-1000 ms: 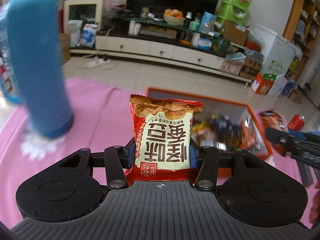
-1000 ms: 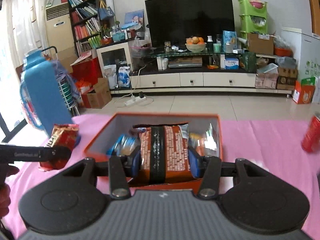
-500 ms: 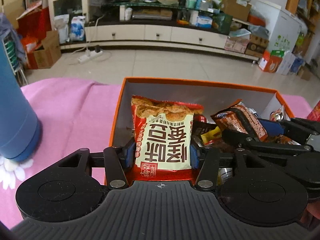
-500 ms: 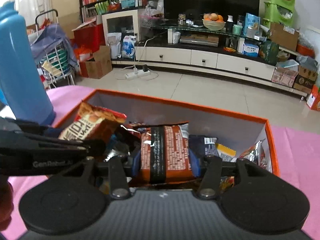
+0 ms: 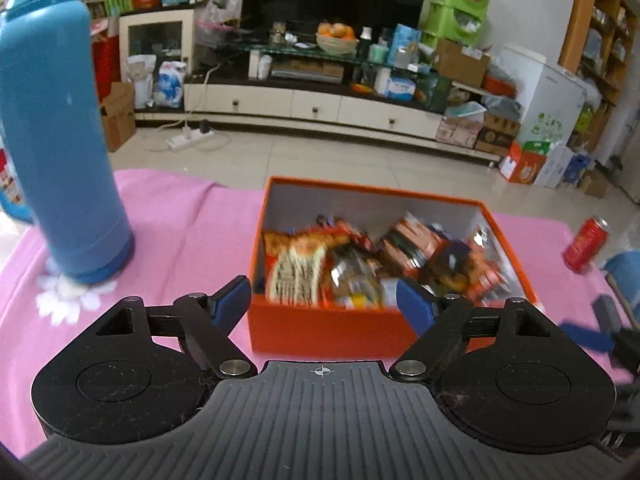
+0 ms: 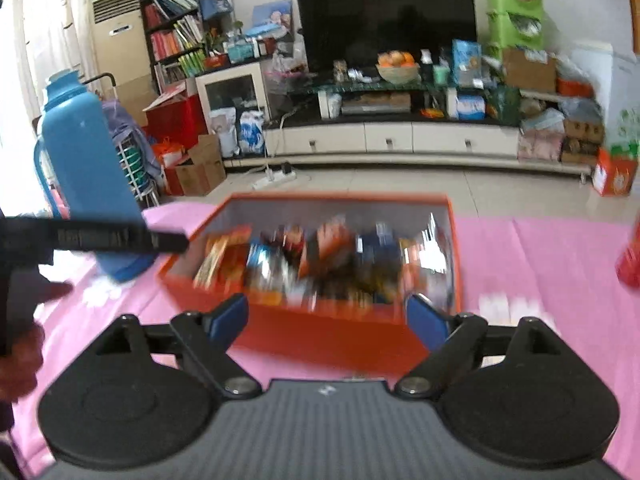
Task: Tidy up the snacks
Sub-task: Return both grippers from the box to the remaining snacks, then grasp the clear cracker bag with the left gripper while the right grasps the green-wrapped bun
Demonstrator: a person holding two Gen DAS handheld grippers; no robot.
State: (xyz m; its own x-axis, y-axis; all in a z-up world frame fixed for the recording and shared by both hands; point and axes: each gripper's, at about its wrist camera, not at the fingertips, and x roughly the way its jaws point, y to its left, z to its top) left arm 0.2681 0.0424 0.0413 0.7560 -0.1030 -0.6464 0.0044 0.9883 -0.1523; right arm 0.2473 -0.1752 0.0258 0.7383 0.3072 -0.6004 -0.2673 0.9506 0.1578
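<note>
Left wrist view: my left gripper was opening, nothing between its jaws. The orange cardboard box of blurred snack packets sat at twelve o'clock. My right gripper likewise opened, empty.

left gripper: jaws opening, red-and-cream packet no longer clamped, now lying in orange box | right gripper: jaws opening, orange packet released into box | both grippers drawn back from over the box

Snack packets motion-blurred, labels unreadable, red can cut by edge
</note>
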